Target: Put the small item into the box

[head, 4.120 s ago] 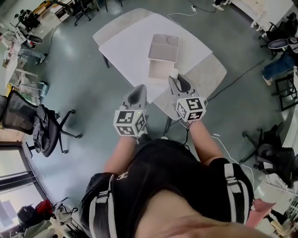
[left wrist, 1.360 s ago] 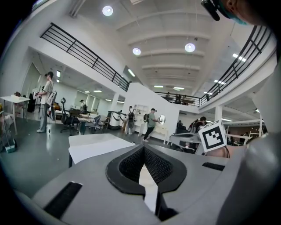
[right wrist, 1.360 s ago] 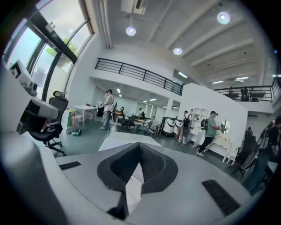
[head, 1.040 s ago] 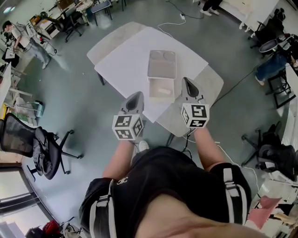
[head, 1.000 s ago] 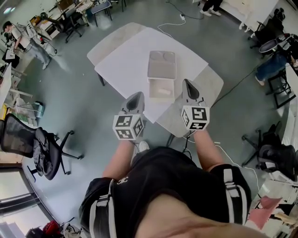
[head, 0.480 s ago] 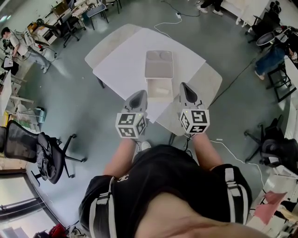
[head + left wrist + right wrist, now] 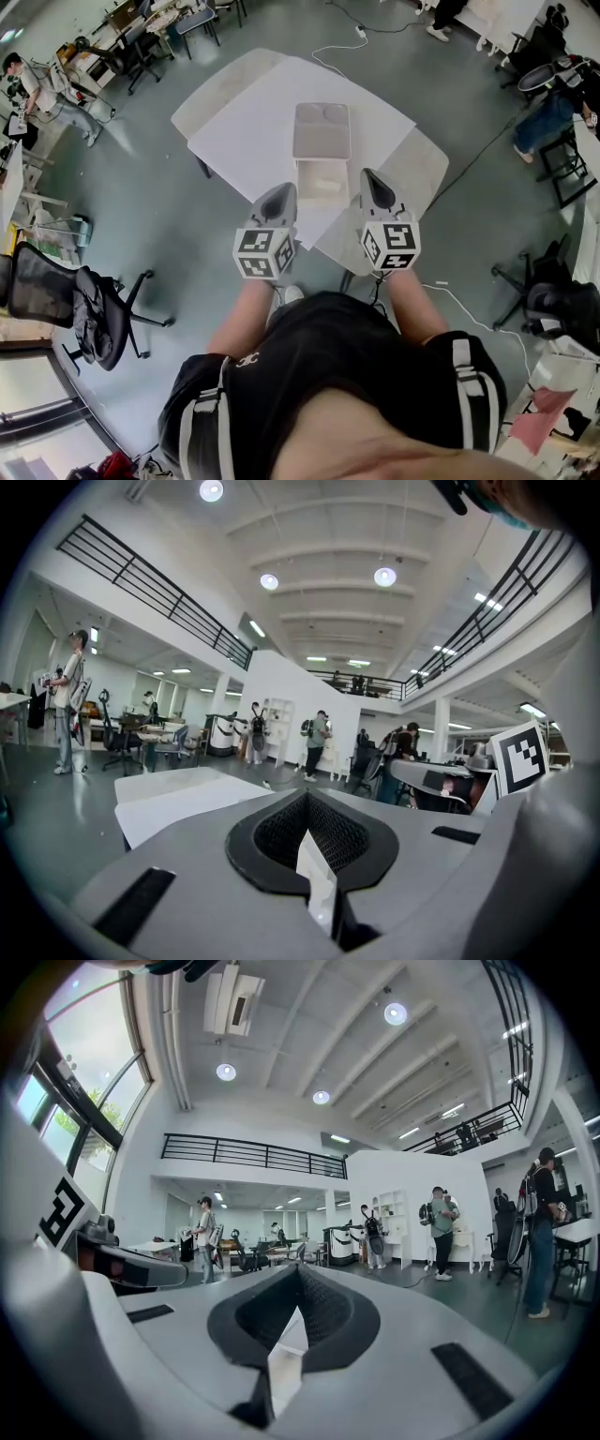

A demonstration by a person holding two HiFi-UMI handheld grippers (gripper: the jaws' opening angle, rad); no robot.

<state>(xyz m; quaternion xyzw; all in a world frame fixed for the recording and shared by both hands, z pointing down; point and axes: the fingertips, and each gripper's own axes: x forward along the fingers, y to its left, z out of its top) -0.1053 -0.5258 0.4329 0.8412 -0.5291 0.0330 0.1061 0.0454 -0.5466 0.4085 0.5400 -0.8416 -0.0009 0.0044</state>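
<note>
An open pale box stands on the white-covered table; its lid lies flat beyond its tray. A small pale item lies inside the tray. My left gripper hangs shut and empty over the table's near edge, left of the tray. My right gripper is shut and empty just right of the tray. Both gripper views look out level across the room. In them the left gripper and the right gripper show their jaws met with nothing between them.
A black office chair stands on the floor at the left. A white cable trails behind the table. People stand by desks at the far left, and more chairs and desks crowd the right edge.
Four seconds ago a small white item was at my right gripper's tip by the tray's near right corner; now it lies in the tray. Both grippers have hardly moved over the last second.
</note>
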